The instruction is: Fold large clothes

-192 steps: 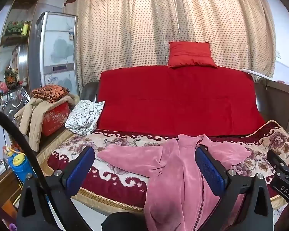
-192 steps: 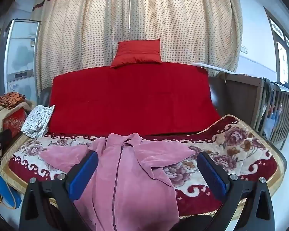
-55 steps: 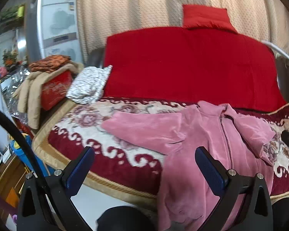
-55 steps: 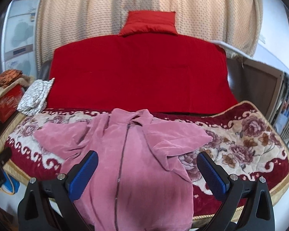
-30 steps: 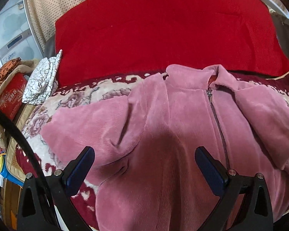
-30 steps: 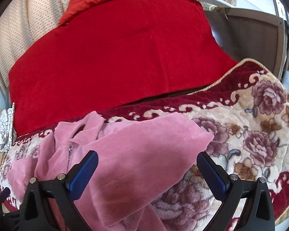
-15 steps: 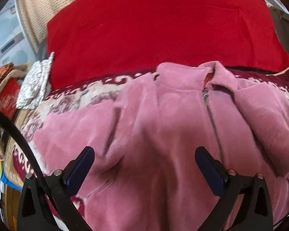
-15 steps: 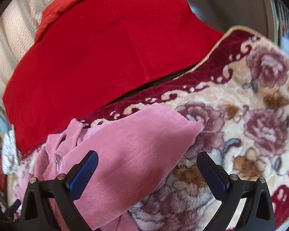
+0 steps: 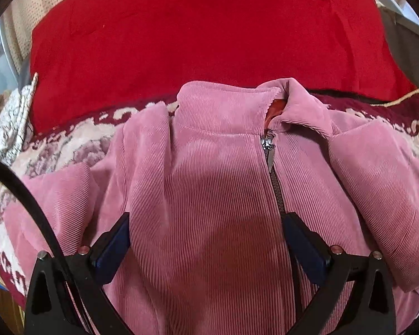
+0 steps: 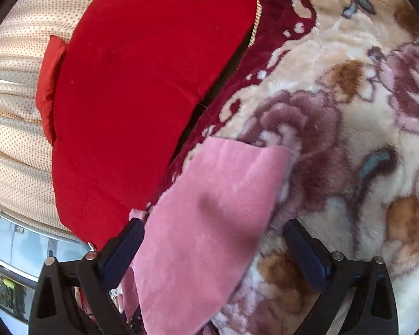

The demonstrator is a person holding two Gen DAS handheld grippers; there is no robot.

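Observation:
A pink corduroy zip jacket (image 9: 215, 195) lies front up on the floral blanket (image 9: 78, 145) of a sofa, collar toward the backrest. My left gripper (image 9: 206, 240) is open, low over the jacket's chest, its blue pads (image 9: 113, 247) either side of the cloth left of the zipper (image 9: 269, 156). My right gripper (image 10: 213, 248) is open and tilted, over the end of the jacket's right sleeve (image 10: 209, 209), which lies between its pads (image 10: 304, 251). The jacket's lower part is hidden.
A red cover (image 9: 198, 36) drapes the sofa backrest, with a red pillow (image 10: 49, 83) on top before dotted curtains (image 10: 16, 111). A white patterned cushion (image 9: 11, 128) sits at the sofa's left end. The floral blanket (image 10: 363, 111) spreads to the right of the sleeve.
Both grippers have moved forward and down onto the jacket. The left one now straddles the chest cloth; the right one has rolled sideways and closed in on the sleeve end. Both stay open.

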